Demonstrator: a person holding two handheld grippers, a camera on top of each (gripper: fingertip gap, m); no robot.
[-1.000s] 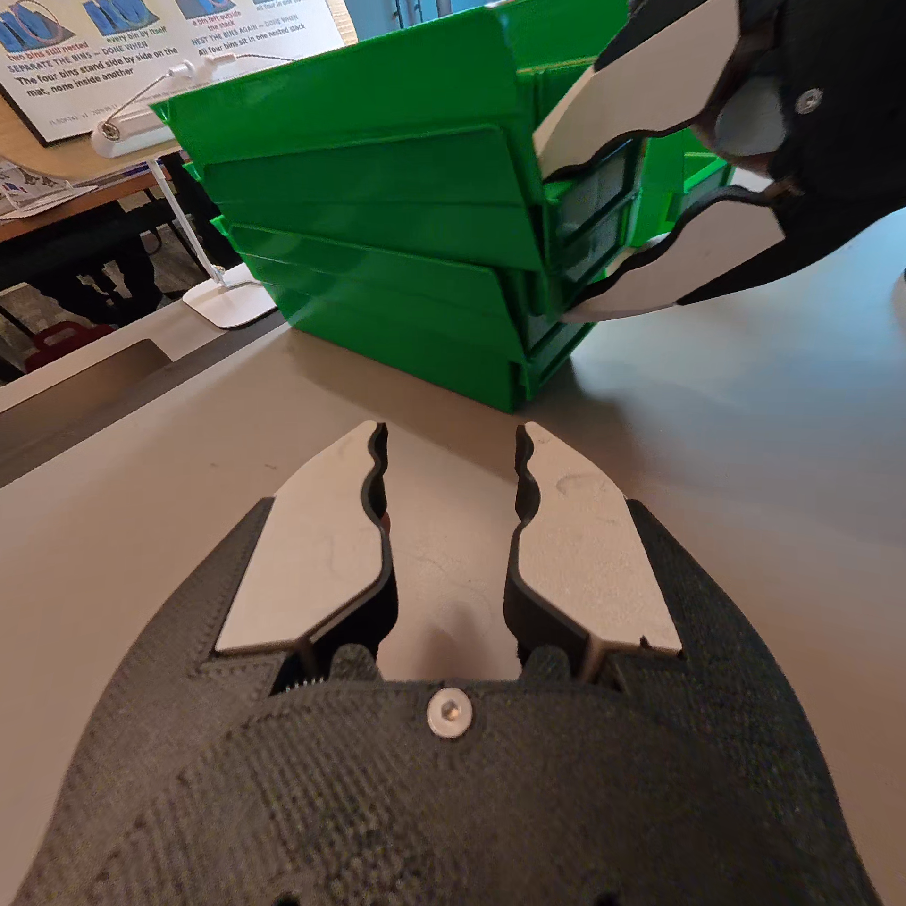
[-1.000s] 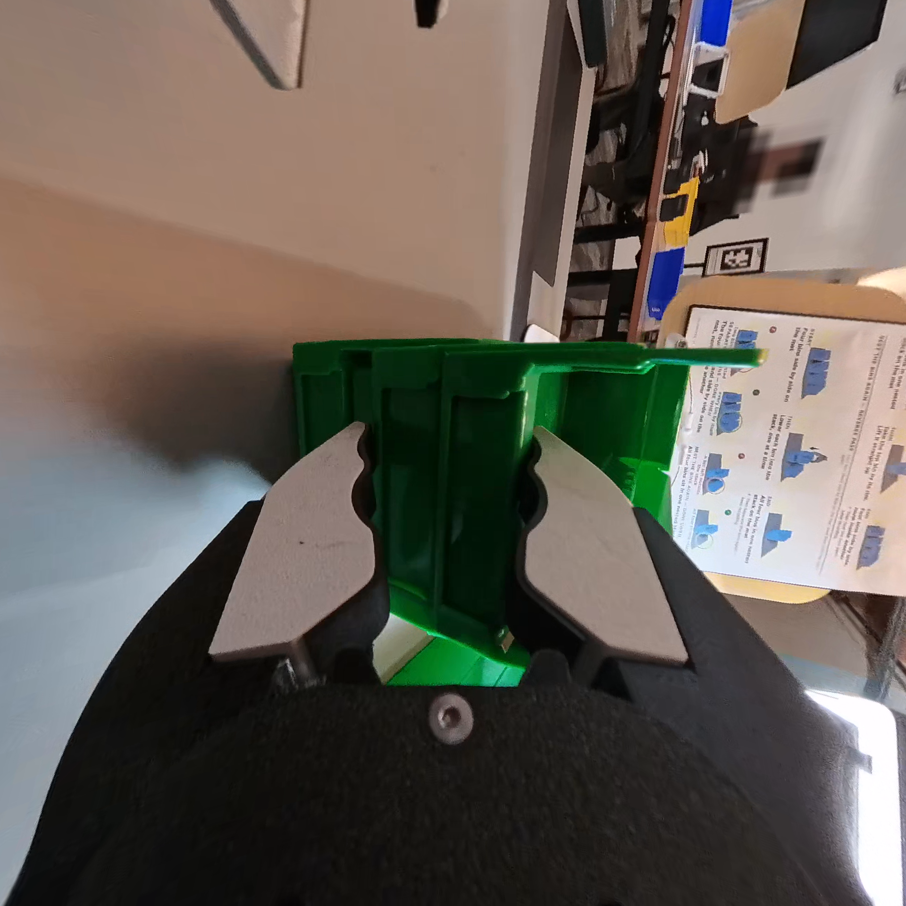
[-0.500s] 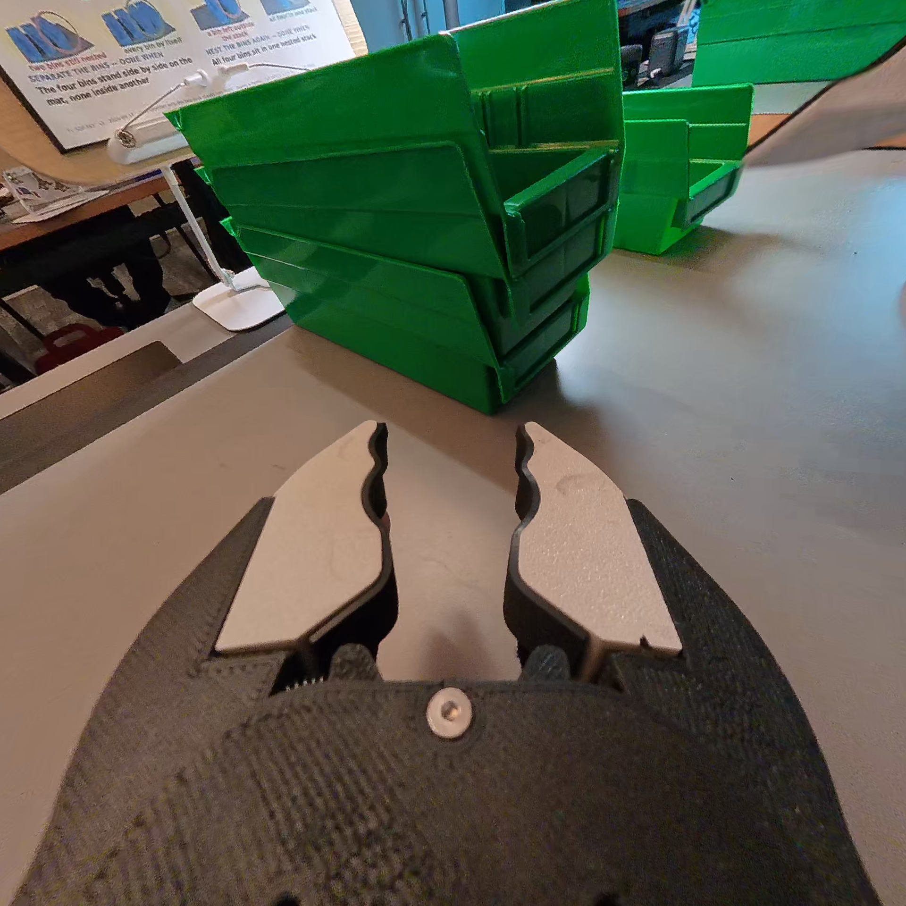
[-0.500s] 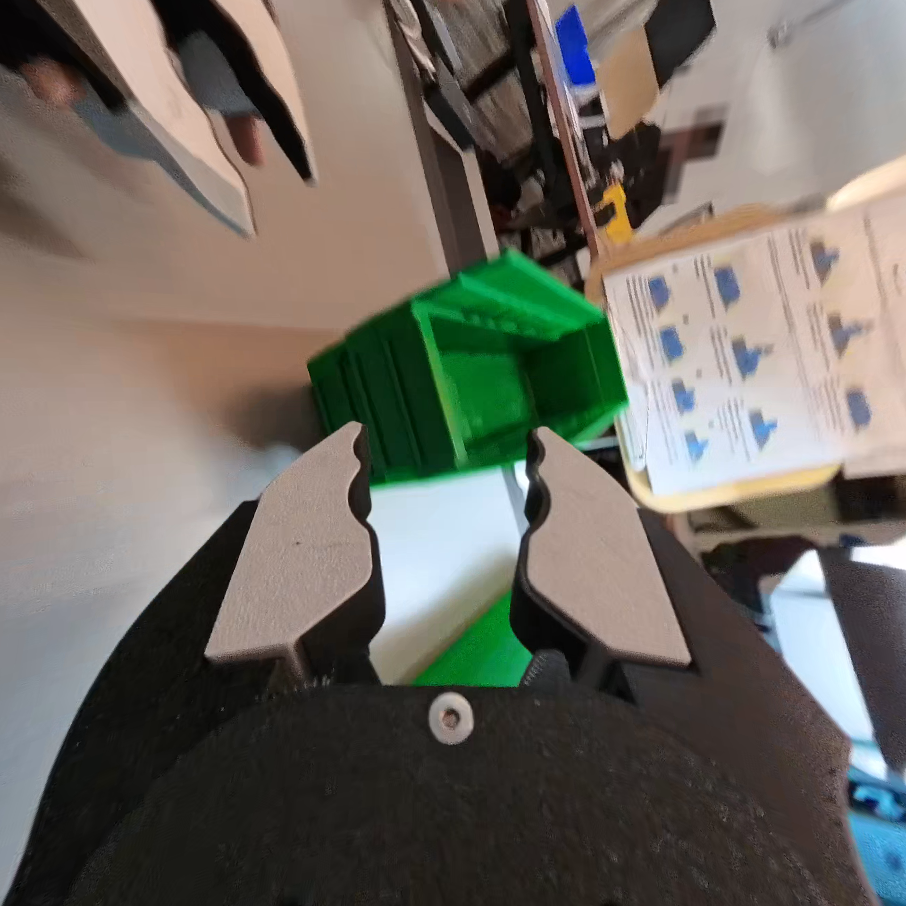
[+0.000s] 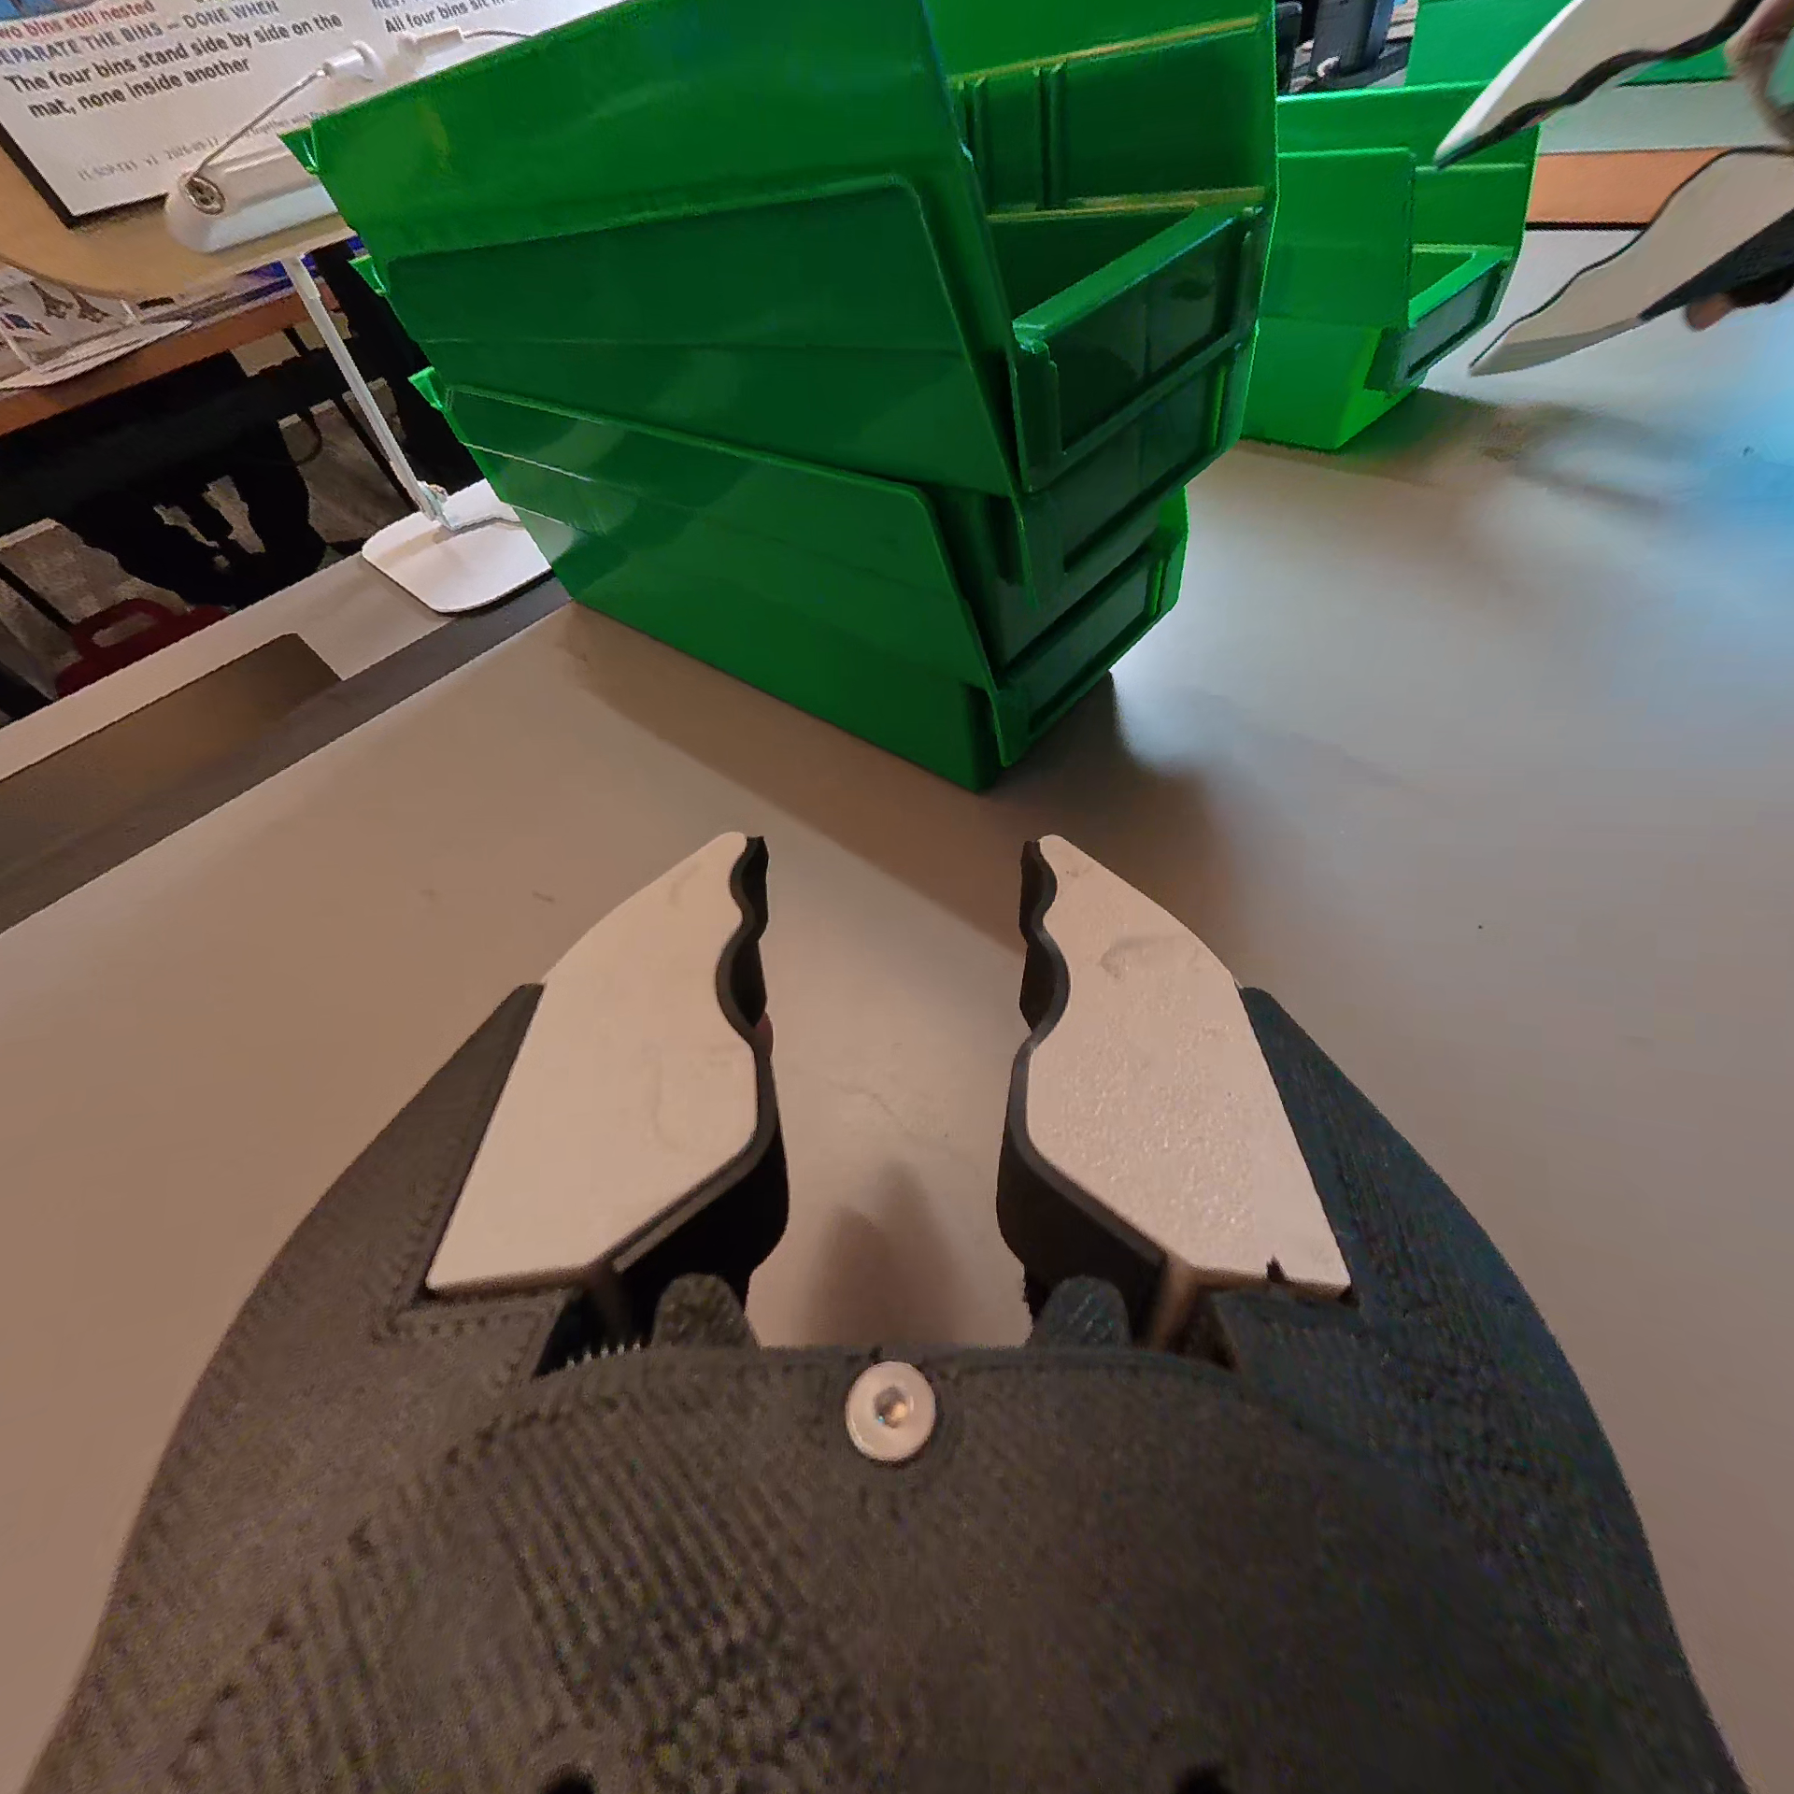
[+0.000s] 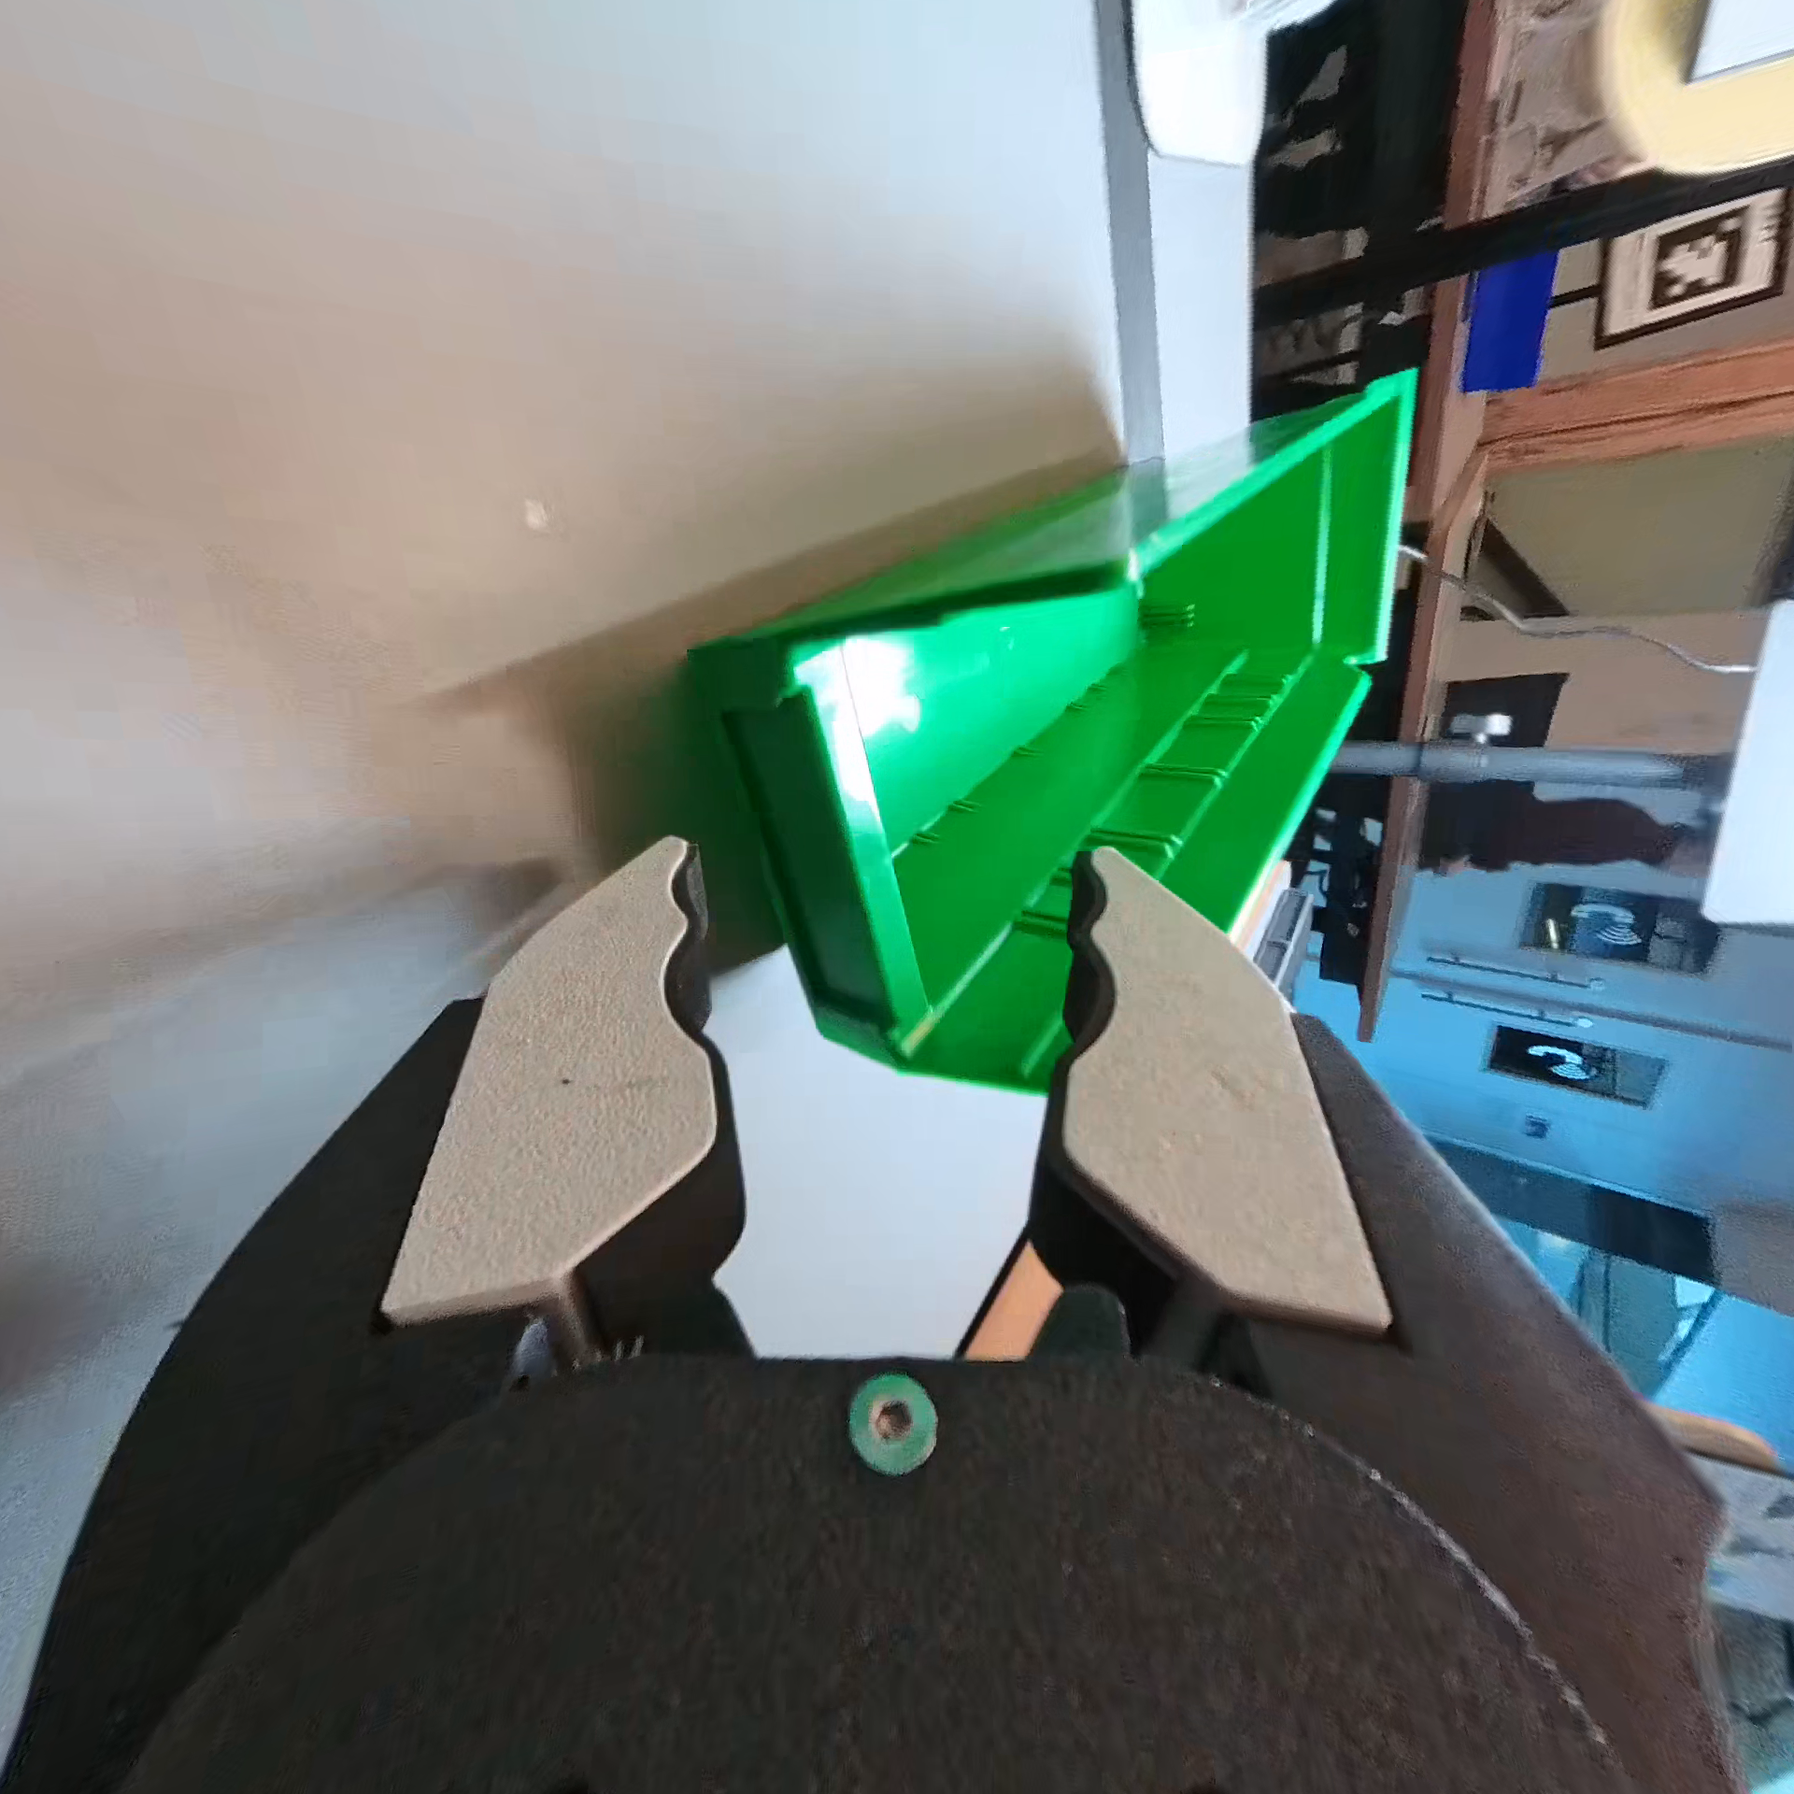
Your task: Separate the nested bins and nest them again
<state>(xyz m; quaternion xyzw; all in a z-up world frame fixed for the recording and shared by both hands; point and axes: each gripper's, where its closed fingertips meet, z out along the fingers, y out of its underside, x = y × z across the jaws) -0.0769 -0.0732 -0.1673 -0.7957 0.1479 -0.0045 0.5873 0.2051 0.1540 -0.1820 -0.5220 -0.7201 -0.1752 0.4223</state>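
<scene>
Standing between the empty, parted left hand-held gripper (image 5: 893, 874) and right hand-held gripper (image 6: 883, 874): three nested green plastic bins (image 5: 777, 388) on the grey worktop (image 5: 1456, 777); a lone green plastic bin (image 5: 1359, 291) stands beyond.

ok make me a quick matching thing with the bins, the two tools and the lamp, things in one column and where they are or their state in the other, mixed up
Things
1. nested stack of bins
2. lone bin
3. left tool
4. lamp base

Place or state
A. open and empty, low over the table
B. white, left of the stack
C. right of the stack, standing by itself
D. middle of the table, ahead of the left tool

Pairs: 1-D, 2-C, 3-A, 4-B
</scene>
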